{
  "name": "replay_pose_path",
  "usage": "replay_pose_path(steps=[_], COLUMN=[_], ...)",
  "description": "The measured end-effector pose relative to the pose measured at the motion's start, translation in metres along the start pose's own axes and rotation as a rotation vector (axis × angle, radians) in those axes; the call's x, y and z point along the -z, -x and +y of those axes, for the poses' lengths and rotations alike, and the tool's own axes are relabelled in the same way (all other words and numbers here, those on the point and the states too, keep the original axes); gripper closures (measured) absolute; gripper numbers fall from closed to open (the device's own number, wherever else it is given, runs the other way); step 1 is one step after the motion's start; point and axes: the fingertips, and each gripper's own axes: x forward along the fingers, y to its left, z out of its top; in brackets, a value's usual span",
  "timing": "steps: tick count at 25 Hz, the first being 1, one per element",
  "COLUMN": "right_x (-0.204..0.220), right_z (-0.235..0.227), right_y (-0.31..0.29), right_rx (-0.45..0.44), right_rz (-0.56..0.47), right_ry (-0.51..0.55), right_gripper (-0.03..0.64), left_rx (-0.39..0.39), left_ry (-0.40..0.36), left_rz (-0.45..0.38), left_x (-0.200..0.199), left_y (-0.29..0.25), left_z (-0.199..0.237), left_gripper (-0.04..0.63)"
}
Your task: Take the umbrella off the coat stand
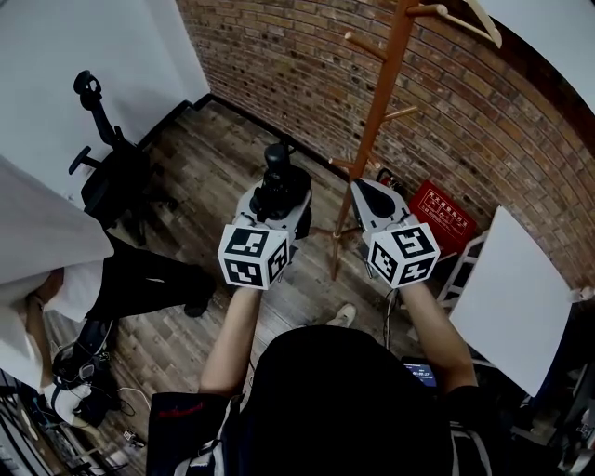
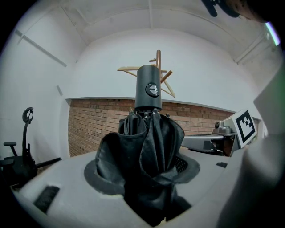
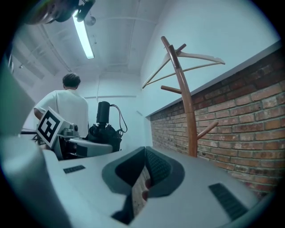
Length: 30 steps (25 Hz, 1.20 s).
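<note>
A folded black umbrella [image 1: 277,178] stands upright, handle up, with my left gripper [image 1: 279,206] shut on its canopy. In the left gripper view its bunched black fabric [image 2: 149,138] fills the gap between the jaws. The wooden coat stand [image 1: 376,112] rises just right of it, apart from the umbrella; a wooden hanger [image 1: 474,19] hangs on a top peg. My right gripper [image 1: 374,203] hovers near the stand's pole, its jaws shut with nothing between them [image 3: 144,153]. The right gripper view shows the coat stand [image 3: 187,102] at the right and the umbrella [image 3: 101,127] at the left.
A black office chair [image 1: 110,172] stands at the left by the white wall. A person [image 1: 139,279] sits low at the left. A red box [image 1: 442,218] and a white board [image 1: 511,297] lie at the right by the brick wall [image 1: 307,65].
</note>
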Motion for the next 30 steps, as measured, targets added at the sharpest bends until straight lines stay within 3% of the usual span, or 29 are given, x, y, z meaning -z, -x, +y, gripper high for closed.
replay_pose_path(steps=[30], right_x=[0.026], right_z=[0.085], right_y=[0.059], right_rx=[0.077], right_rz=[0.039], right_ry=[0.013], right_gripper=[0.589], left_rx=[0.099], left_ry=[0.08], left_rz=[-0.002], left_x=[0.032], left_y=[0.088], left_z=[-0.025], left_gripper=[0.318])
